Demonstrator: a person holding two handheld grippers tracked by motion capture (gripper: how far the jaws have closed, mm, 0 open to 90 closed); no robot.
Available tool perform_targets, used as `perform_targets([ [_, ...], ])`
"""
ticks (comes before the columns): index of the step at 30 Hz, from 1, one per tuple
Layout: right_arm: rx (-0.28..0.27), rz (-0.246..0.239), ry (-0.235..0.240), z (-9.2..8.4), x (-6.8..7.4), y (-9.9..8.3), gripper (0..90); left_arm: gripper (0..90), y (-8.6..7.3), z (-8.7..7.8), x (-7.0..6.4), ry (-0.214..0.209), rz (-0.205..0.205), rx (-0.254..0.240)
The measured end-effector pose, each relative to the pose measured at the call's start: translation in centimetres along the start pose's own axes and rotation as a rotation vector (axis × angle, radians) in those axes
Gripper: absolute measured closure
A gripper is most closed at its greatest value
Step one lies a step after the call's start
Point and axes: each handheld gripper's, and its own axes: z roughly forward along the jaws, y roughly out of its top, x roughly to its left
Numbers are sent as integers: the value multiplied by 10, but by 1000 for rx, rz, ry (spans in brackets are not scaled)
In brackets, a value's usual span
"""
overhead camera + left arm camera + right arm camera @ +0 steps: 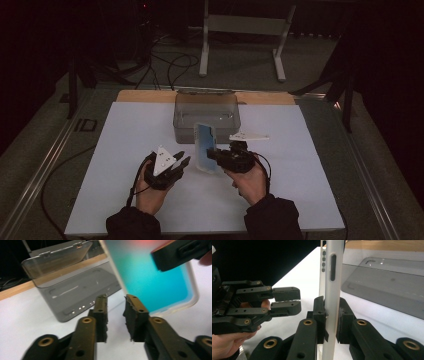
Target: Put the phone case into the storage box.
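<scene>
A phone case (204,146) with a blue-green back and a whitish rim stands upright on edge over the white sheet (125,150). My right gripper (212,154) is shut on it; in the right gripper view both pads clamp the case's rim (333,277) low down, at my right gripper (332,305). My left gripper (183,159) is just left of the case, open and holding nothing. In the left gripper view the jaws of my left gripper (116,301) stand apart, with the case (150,280) close ahead of them. The left gripper (287,301) also appears in the right gripper view.
A clear grey plastic box (206,116) with a hinged lid stands just behind the case, also seen as the box (72,292) and the box (387,287). A wooden strip (145,96) runs along the table's far edge. A white stand (245,30) and cables lie beyond.
</scene>
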Motion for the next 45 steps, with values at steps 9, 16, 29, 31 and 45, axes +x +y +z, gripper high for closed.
perform_targets([
  [9, 17, -9, -17, -6, 0, 12, 809, 338, -5, -6, 11, 95, -19, -2],
  [16, 48, -9, -27, -5, 1, 19, 808, 138, -11, -13, 19, 171, -20, 11],
  [29, 86, 3, -27, -8, -2, 32, 808, 92, -28, -30, 37, 204, -54, -7],
  [31, 87, 14, -29, -9, -4, 34, 808, 84, -31, -33, 39, 206, -52, -6],
  [45, 118, 32, -39, -13, -13, 47, 807, 25, -52, -50, 54, 201, -84, 2],
])
